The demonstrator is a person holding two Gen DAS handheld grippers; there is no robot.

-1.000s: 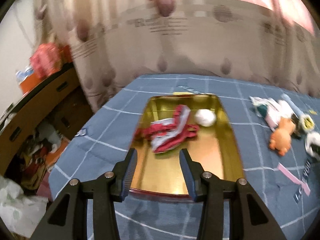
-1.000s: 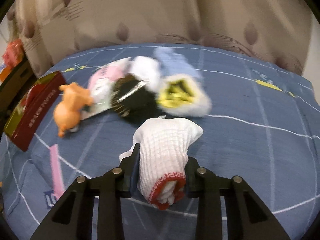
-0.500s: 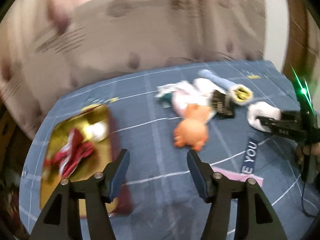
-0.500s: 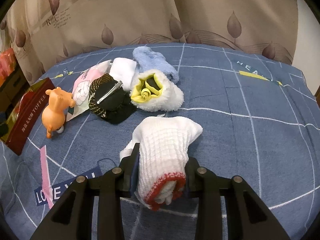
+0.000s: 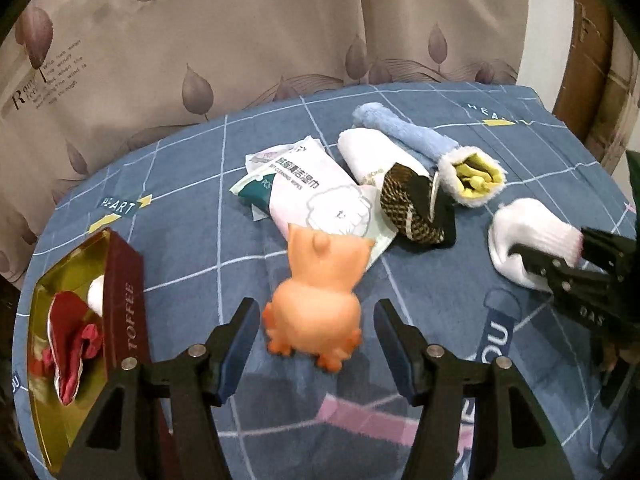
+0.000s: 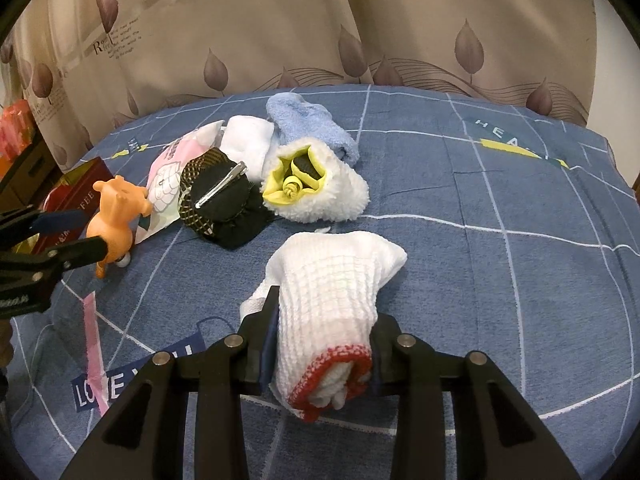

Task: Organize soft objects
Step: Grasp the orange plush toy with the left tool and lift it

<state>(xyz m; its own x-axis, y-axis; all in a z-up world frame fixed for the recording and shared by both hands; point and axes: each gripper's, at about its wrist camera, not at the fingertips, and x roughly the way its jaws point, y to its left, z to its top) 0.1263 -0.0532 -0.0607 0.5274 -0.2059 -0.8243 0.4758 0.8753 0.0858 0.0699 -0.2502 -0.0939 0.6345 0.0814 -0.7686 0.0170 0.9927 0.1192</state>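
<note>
orange rubber pig toy [image 5: 318, 300] lies on the blue checked bedcover [image 5: 200, 216], between the widely spread fingers of the left gripper [image 5: 312, 338], untouched. the right gripper [image 6: 322, 342] clamps a rolled white knit glove [image 6: 332, 296] with a red cuff, resting on the cover near a fleecy slipper [image 6: 320, 192]. a gold tin [image 5: 44, 320] holding red cloth sits at far left.

left wrist cam low, close behind orange toy [image 5: 316, 300], facing curtain at 12; right wrist cam close over white glove [image 6: 332, 312]; both share the pile
</note>
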